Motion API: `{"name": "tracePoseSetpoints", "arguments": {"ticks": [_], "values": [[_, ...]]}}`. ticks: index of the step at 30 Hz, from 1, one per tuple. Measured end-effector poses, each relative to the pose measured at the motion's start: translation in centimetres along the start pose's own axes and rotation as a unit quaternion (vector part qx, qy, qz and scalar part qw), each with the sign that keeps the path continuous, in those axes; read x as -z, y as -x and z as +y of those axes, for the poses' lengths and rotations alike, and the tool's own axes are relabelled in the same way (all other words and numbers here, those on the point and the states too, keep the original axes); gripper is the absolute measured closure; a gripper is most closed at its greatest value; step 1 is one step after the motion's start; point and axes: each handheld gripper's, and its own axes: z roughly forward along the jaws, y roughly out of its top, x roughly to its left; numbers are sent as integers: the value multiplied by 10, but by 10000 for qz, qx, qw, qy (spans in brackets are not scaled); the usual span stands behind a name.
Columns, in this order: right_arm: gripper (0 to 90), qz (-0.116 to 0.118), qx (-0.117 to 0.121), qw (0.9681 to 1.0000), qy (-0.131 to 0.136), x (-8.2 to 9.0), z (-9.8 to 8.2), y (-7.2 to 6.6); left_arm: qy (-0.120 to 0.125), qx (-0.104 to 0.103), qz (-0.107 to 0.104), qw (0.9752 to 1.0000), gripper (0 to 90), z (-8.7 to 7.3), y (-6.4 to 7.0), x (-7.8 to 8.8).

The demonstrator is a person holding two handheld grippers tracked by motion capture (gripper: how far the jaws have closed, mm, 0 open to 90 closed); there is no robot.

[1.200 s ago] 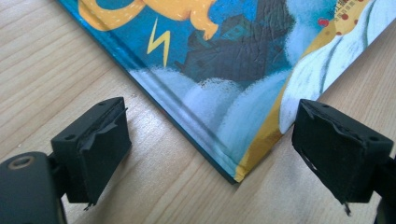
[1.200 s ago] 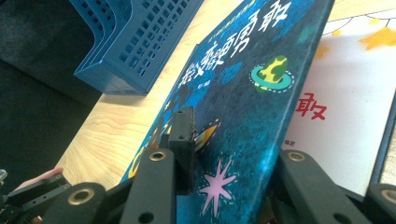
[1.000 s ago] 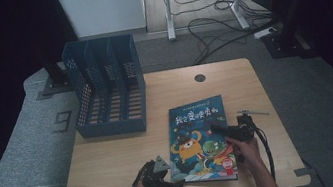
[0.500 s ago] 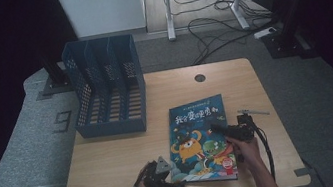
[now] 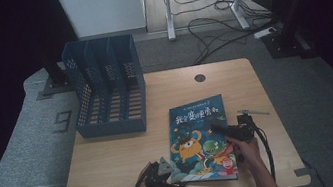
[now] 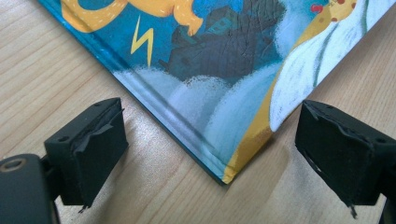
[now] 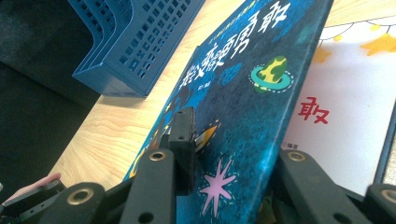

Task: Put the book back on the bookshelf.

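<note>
Hardcover picture book (image 5: pixel 201 138) lying flat on counter (image 5: pixel 114 157), near right. Stiff, light, glossy, likely slippery; best gripped along edges. Right gripper (image 7: pixel 224 154) clamped on raised front cover; left gripper (image 6: pixel 210 154) jaws apart around near-left corner.

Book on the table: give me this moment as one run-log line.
right gripper: shut on book cover, lifted open | left gripper: open, straddling book's near corner | file rack: empty compartments visible

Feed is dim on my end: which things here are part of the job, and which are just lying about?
In the job:
picture book
right gripper, gripping the book's cover
left gripper, open at the book's corner

Lying about:
blue file rack
floor cables
</note>
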Motion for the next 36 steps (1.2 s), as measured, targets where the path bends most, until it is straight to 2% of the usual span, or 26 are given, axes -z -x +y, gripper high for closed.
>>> {"name": "tracePoseSetpoints", "arguments": {"ticks": [3, 6, 16, 24, 25, 29, 30, 32, 34, 36], "values": [[681, 17, -16, 10000, 15, 1, 0, -1, -13, -28, 54, 10000, 78, 0, 1, -1], [681, 51, -24, 10000, 48, 1, 0, -2, -49, -158, 273, 9995, 89, 0, 5, -3], [682, 150, 196, 9994, 223, 6, 3, -12, -20, -96, 187, 9998, 84, 1, 3, -2], [687, 207, 897, 9941, 572, 18, 7, -38, -15, -50, 151, 9999, 74, 2, 0, -3], [687, 207, 897, 9941, 572, 18, 7, -38, -16, -50, 147, 9999, 74, 2, 0, -3], [691, 280, 1210, 9897, 706, 22, 8, -48, -17, -50, 121, 9999, 68, 2, -1, -3], [691, 280, 1210, 9897, 706, 22, 8, -48, -17, -52, 113, 9999, 68, 2, -1, -3], [694, 322, 1358, 9872, 769, 24, 8, -52, -18, -49, 110, 9999, 67, 2, -1, -3], [695, 346, 1388, 9866, 788, 25, 8, -54, -21, -57, 103, 9999, 66, 2, -2, -3], [700, 394, 1490, 9843, 857, 26, 8, -57, -36, -37, 107, 9999, 66, 3, -4, -3]]}}
